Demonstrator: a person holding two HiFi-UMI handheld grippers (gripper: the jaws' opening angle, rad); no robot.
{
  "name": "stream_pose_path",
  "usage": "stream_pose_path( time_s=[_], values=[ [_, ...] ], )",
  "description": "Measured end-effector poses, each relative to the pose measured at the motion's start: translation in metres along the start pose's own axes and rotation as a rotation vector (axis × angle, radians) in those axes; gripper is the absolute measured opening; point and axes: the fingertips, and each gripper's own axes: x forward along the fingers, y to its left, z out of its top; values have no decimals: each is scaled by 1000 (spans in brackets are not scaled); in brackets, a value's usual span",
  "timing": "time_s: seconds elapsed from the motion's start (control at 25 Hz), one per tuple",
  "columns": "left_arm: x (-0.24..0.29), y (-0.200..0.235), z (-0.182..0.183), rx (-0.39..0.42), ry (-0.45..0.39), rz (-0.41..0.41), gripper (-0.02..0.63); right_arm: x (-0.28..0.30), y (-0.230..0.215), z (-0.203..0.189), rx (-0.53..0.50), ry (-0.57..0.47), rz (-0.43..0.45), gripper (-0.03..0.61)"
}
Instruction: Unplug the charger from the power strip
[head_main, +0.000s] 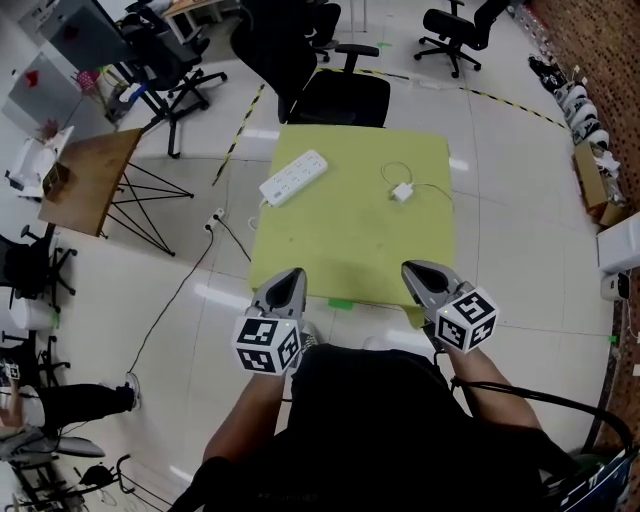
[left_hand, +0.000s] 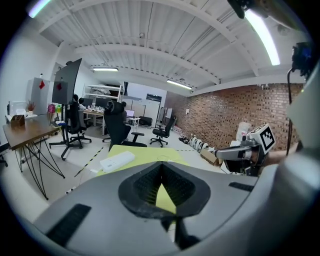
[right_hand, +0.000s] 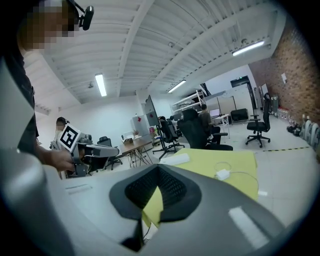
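The left claw (head_main: 290, 275) and the right claw (head_main: 412, 270) are held at the near edge of the yellow-green table (head_main: 350, 250), each closed tip to tip and empty. A white power strip (head_main: 293, 177) lies far left. The white charger (head_main: 402, 192), with its looped cable (head_main: 392, 170), lies far right, well apart from the strip.

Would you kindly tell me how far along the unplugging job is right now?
Done, it seems: the charger lies with its coiled cable on the table, apart from the power strip, which appears to have nothing plugged into it. In hand: nothing; the left gripper and right gripper are shut and empty at the table's near edge. Left: apparently nothing.
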Motion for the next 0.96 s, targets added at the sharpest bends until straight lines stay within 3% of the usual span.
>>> stream_pose_path(
  time_s=[0.72, 0.96],
  values=[
    [-4, 50, 16, 26, 9, -45, 6, 38, 15, 12, 30, -7, -61, 0],
    [1, 49, 30, 46, -9, -72, 6, 42, 14, 14, 24, 2, -69, 0]
  ],
)
